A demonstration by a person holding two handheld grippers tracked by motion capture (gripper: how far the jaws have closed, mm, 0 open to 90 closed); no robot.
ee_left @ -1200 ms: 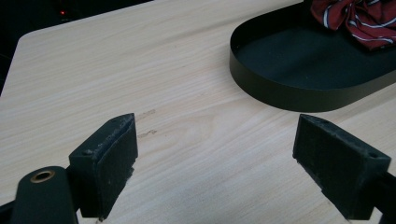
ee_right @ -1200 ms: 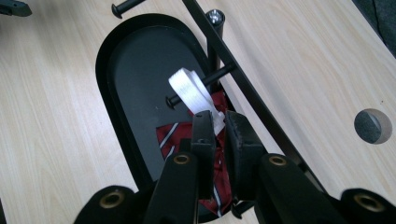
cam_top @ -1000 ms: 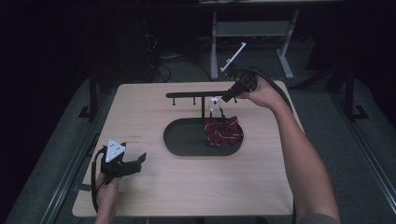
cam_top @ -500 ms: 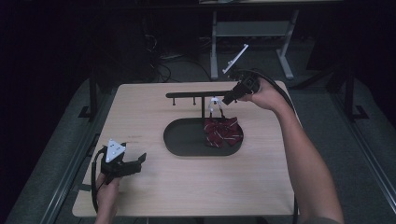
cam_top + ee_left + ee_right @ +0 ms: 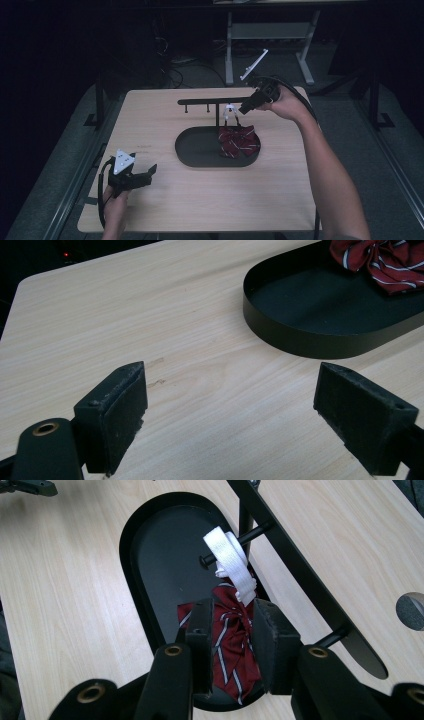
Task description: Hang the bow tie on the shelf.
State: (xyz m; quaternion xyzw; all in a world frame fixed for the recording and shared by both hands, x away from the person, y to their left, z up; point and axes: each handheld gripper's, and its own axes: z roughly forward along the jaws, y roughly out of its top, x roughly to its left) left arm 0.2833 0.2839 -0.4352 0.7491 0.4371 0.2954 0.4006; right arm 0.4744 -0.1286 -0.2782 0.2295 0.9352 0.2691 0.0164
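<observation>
A dark red striped bow tie [image 5: 239, 141] lies at the right end of a black oval tray [image 5: 195, 150]. Its white strap [image 5: 230, 111] is looped over a peg [image 5: 250, 535] of the black rack [image 5: 210, 101] that stands above the tray. My right gripper [image 5: 241, 108] hovers at bar height just right of the strap. In the right gripper view its jaws stand a narrow way apart [image 5: 232, 605], and the bow tie [image 5: 232, 640] shows below through the gap. My left gripper [image 5: 149, 172] rests wide open [image 5: 230, 390] near the table's front left, holding nothing.
The tray's left half [image 5: 320, 295] is bare. Two more pegs [image 5: 197, 107] hang from the rack's left part. A grey round disc [image 5: 412, 611] sits in the tabletop beyond the rack. Bare wood [image 5: 210, 200] spreads in front of the tray.
The bow tie has sunk a little lower into the tray. The right gripper stays by the strap, almost still. The left gripper has not moved.
</observation>
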